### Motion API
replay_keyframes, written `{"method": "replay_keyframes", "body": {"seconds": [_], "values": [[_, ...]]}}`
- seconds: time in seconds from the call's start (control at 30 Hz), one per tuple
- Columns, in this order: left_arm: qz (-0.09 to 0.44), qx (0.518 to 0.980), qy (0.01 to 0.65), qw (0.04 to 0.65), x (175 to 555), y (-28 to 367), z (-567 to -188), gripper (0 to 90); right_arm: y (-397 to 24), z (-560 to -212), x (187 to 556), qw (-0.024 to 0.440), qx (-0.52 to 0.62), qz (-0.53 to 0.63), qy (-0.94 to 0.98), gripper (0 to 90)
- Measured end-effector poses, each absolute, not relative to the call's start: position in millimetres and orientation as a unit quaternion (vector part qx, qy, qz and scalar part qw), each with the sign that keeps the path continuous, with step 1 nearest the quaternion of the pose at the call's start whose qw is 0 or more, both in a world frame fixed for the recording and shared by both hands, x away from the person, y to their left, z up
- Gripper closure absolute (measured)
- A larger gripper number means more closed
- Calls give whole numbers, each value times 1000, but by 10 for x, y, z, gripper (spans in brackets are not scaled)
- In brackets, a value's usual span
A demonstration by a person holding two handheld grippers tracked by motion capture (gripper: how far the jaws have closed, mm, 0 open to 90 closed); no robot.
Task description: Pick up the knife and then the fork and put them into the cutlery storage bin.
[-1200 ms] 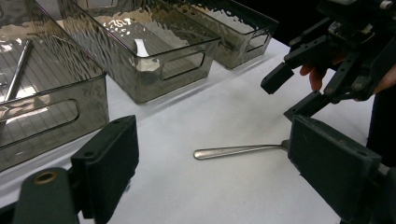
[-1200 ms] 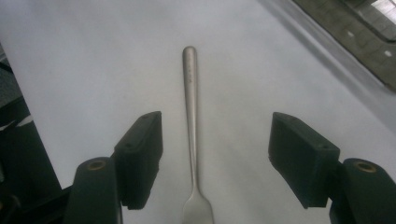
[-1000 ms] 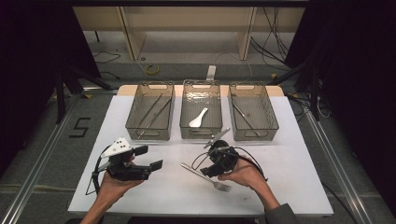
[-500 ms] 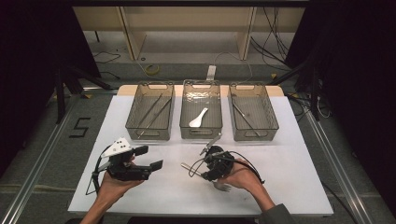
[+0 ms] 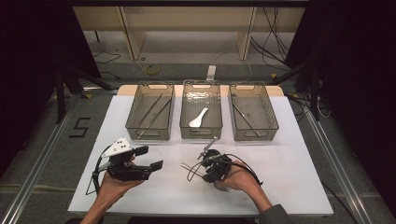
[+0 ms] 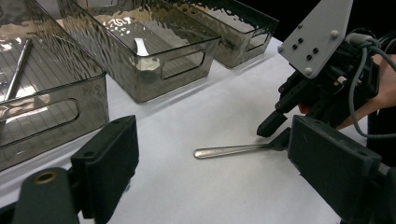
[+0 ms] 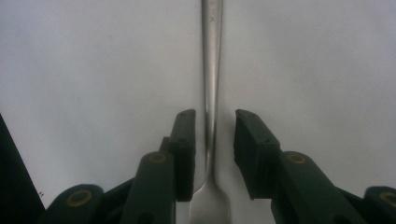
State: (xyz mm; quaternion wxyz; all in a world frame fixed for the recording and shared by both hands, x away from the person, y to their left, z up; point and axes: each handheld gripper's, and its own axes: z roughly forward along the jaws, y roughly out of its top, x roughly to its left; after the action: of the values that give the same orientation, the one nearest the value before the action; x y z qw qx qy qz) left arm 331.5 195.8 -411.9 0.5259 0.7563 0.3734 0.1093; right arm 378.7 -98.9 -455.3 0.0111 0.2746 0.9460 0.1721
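Fork [image 7: 211,70] lies flat on the white table [image 5: 299,172], in front of the middle bin [image 5: 201,109]. Right gripper [image 7: 212,140] has been closing, jaws straddling the handle without pressing it yet. Left gripper [image 5: 148,157] hovers nearby, jaws wide apart and empty

Both forearms reach in from the table's near edge. The left gripper [image 5: 148,157] sits cradled in an upturned left hand [image 5: 114,184], jaws wide apart. The right gripper [image 7: 211,140], tipped down, has just been closing, its pads not yet touching anything.
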Motion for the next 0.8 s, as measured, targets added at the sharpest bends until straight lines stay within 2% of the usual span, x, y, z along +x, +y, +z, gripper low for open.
{"method": "replay_keyframes", "body": {"seconds": [0.8], "values": [[109, 757, 373, 525, 3312, 1955, -4118, 158, -964, -4609, 3772, 27, 254, 150, 955, 784]]}}
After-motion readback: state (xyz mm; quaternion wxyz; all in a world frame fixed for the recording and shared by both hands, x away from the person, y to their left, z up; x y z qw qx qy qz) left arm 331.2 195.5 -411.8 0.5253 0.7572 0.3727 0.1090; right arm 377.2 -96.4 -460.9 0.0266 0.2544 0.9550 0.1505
